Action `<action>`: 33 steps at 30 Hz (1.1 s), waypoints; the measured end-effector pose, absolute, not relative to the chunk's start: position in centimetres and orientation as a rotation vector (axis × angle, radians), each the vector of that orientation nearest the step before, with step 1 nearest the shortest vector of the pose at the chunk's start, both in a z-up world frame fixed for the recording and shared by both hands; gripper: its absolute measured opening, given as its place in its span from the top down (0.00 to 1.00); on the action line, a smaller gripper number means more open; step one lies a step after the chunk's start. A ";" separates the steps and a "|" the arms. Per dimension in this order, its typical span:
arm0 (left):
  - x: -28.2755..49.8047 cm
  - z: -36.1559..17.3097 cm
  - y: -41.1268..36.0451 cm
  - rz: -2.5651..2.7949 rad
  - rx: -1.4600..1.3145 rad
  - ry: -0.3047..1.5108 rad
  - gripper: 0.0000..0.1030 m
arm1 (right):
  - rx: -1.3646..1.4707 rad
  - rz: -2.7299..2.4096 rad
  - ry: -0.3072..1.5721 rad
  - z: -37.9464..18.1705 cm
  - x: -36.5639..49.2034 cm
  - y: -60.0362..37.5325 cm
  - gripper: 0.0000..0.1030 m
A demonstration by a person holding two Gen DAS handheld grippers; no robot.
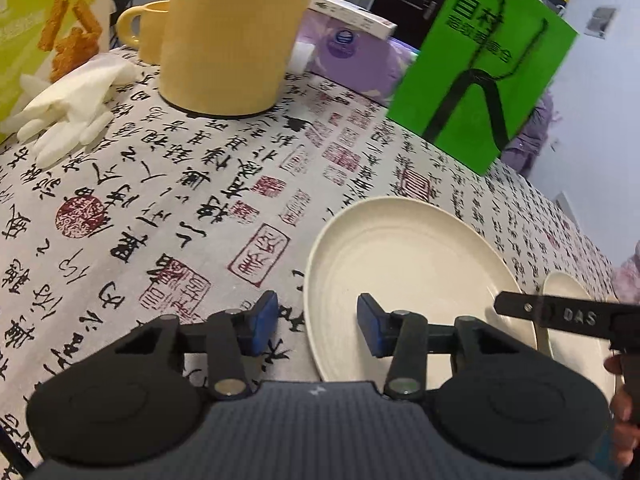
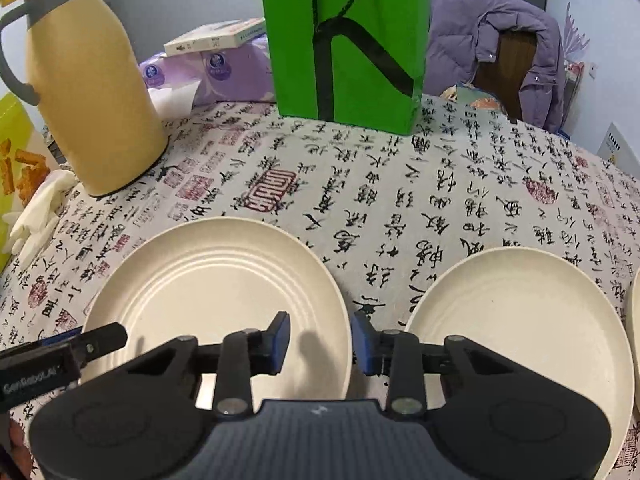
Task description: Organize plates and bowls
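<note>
From the left wrist view, the left gripper (image 1: 318,322) hovers low over the calligraphy-print tablecloth (image 1: 168,200) with its blue pads spread apart and nothing between them. The near-left rim of a cream plate (image 1: 404,272) lies just ahead of its right finger, so the gripper seems lined up to straddle that edge, though no contact shows. Off to its right a second cream plate (image 1: 568,316) is partly hidden behind the other tool's black finger. Far ahead and to the left stand a yellow thermos (image 1: 232,36), a yellow mug (image 1: 144,28) behind it and a white glove (image 1: 76,108); a green bag (image 1: 484,64) stands ahead to the right. From the right wrist view, the right gripper (image 2: 320,342) is likewise released and empty, its left finger hanging over the ribbed plate (image 2: 216,284) and its right finger over the cloth in the gap before the second plate (image 2: 516,312), which sits just beside its right finger. The two plates lie apart, not stacked, so gathering them is probably still to do; a sliver of another dish shows at the far right edge.
</note>
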State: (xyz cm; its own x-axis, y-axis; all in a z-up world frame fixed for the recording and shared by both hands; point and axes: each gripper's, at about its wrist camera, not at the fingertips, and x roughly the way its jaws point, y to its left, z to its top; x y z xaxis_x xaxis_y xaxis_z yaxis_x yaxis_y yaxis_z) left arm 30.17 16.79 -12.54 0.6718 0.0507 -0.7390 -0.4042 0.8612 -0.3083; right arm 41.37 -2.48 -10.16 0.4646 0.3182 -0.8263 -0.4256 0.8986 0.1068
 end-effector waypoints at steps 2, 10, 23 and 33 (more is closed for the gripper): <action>30.1 -12.6 16.7 0.264 -0.480 0.796 0.64 | -0.119 0.461 0.996 -10.3 41.5 -2.5 0.73; 29.8 -12.9 17.3 0.287 -0.518 0.779 0.85 | -0.115 0.457 1.024 -11.3 41.8 -2.5 0.78; 29.8 -13.0 17.4 0.275 -0.538 0.767 0.88 | -0.089 0.456 1.003 -11.2 41.7 -2.7 0.82; 29.5 -13.0 17.7 0.276 -0.561 0.756 0.89 | -0.054 0.451 0.958 -10.7 40.9 -3.2 0.88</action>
